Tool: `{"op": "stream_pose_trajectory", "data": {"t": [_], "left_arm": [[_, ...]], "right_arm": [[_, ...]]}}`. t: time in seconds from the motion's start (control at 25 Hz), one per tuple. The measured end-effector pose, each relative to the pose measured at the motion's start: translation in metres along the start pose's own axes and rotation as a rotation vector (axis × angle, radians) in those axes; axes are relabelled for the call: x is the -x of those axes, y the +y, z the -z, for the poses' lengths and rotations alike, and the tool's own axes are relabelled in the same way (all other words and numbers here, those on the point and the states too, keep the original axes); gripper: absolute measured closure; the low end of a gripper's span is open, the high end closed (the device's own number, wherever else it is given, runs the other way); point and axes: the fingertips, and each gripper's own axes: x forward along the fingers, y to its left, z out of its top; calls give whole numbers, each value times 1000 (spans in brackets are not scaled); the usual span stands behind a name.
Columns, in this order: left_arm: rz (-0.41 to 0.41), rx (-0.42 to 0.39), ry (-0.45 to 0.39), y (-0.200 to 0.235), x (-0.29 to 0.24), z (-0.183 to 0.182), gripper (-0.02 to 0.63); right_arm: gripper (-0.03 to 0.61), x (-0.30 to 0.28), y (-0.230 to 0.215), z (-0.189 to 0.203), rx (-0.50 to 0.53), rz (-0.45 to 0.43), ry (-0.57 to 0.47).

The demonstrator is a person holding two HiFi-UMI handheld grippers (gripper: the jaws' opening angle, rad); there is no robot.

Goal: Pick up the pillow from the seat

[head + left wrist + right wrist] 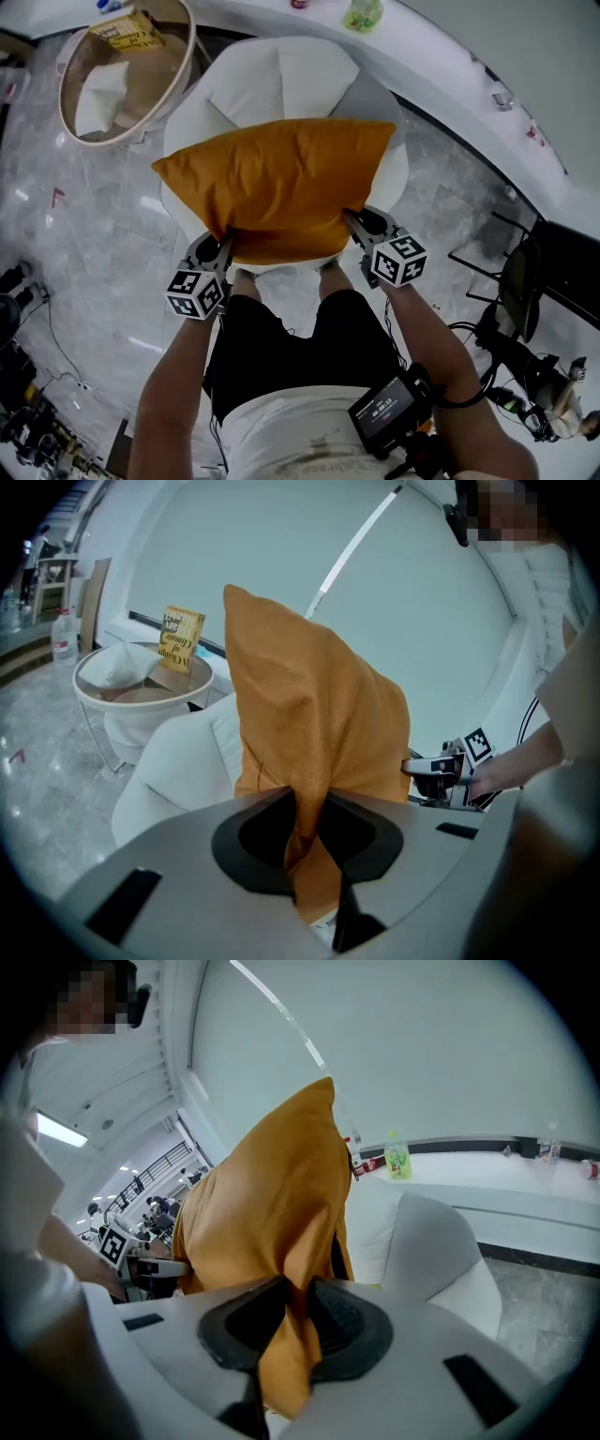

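An orange pillow [277, 183] hangs lifted above the white armchair [281, 80], held by its two near corners. My left gripper [223, 246] is shut on the pillow's near left corner, and in the left gripper view the orange fabric [309, 761] is pinched between the jaws of that gripper [305, 841]. My right gripper [354, 223] is shut on the near right corner; in the right gripper view the cloth [272, 1232] runs down through the jaws of that gripper [292, 1321]. The chair's seat is hidden behind the pillow.
A round glass side table [127, 70] with a yellow box [127, 33] and a white cloth stands left of the chair. A white curved ledge [469, 80] with bottles runs behind. A black chair [525, 281] and cables sit at the right on the marble floor.
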Motion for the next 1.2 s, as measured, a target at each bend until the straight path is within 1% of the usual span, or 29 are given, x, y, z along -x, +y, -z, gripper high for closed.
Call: {"op": "stream_pose_trajectory", "data": {"t": [0.2,0.36,0.72,0.96,1.2], "left_arm": [[-3,-9,-14,-11,23,-13,538],[5,-23,-32,-16,32,-31,538],[16,-34,-39,-35,52,-48,538],[13,-29,-38,-56,67,-57,538],[5,-35,-68,-84,80,-76,538]], "right_arm": [[488,15,16,-11,12,-15,-7],[488,23,23,-29,16,-18,-29],[488,45,35,-51,23,-17,-58],[489,66,40,-67,25,-32,-89],[492,94,41,-88,29,-67,-133]]}}
